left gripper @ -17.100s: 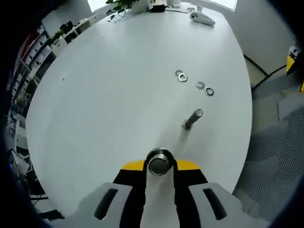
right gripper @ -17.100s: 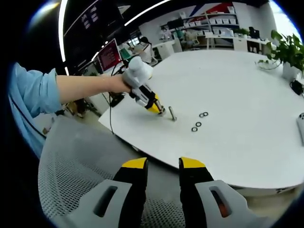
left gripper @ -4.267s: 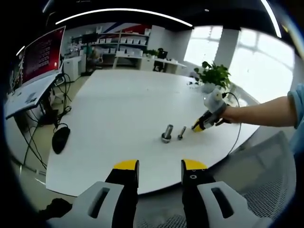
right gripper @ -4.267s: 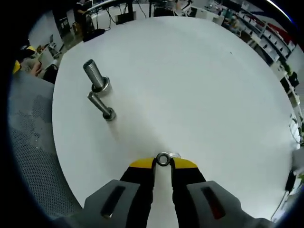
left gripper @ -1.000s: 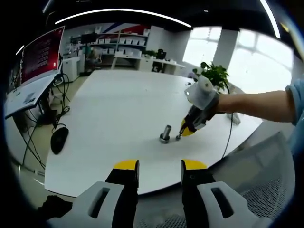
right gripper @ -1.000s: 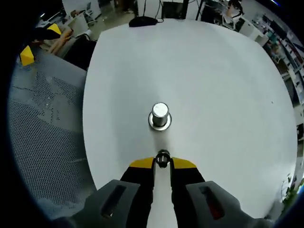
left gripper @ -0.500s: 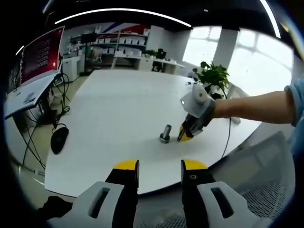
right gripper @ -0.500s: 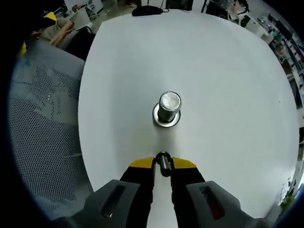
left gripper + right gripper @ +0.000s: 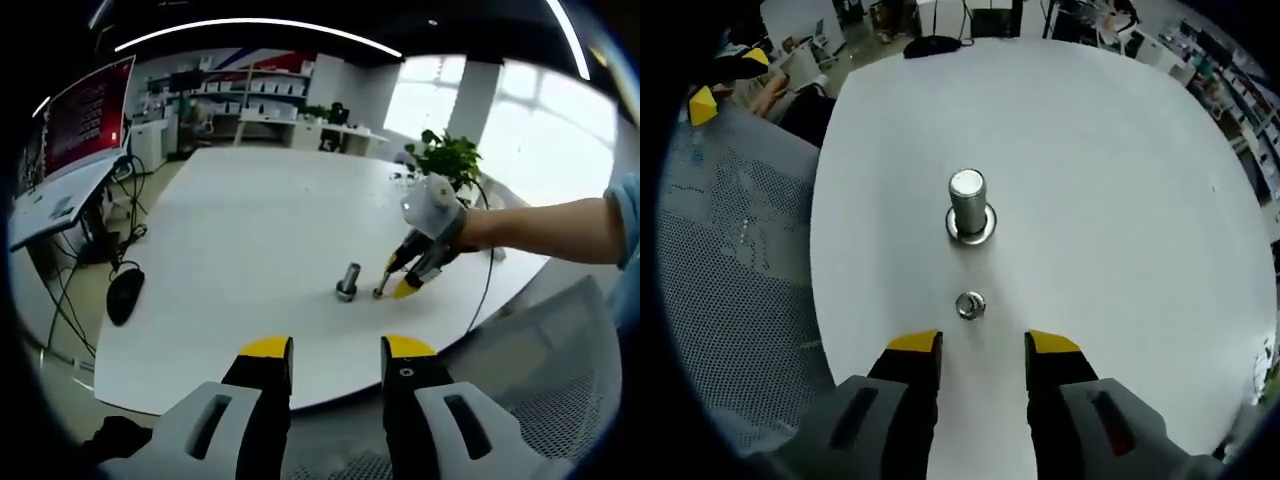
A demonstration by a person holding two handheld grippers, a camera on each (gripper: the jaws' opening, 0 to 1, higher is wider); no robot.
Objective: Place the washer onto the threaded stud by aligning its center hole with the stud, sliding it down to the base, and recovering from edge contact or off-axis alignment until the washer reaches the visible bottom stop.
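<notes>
Washer point(image 9: 970, 305) sits on the small threaded stud point(image 9: 382, 283), which we see from above in the right gripper view as a ring around the stud's top, so how far down it has slid we cannot tell. Small stud stands upright on the white table point(image 9: 1110, 190), just beside a larger bolt point(image 9: 968, 200) that also stands upright with a wide washer point(image 9: 970, 228) at its base. In the left gripper view we see the larger bolt point(image 9: 348, 281) left of the small stud, both near the table point(image 9: 250, 220) edge.

Right gripper point(image 9: 983, 346) hangs over the small stud with jaws spread wide apart, nothing between them, the washered stud just ahead of the tips and not touching either. We see the same right gripper point(image 9: 403, 279) in the left gripper view, held in a hand point(image 9: 450, 225) with a bare forearm, tips next to the small stud.

Left gripper point(image 9: 337, 352) is well apart from the larger bolt, off the table edge, jaws parted with an empty gap, holding nothing.

Potted plant point(image 9: 448, 158) stands at the far side of the table beyond the larger bolt. Computer mouse point(image 9: 125, 293) lies on a lower desk, well left of the larger bolt.
</notes>
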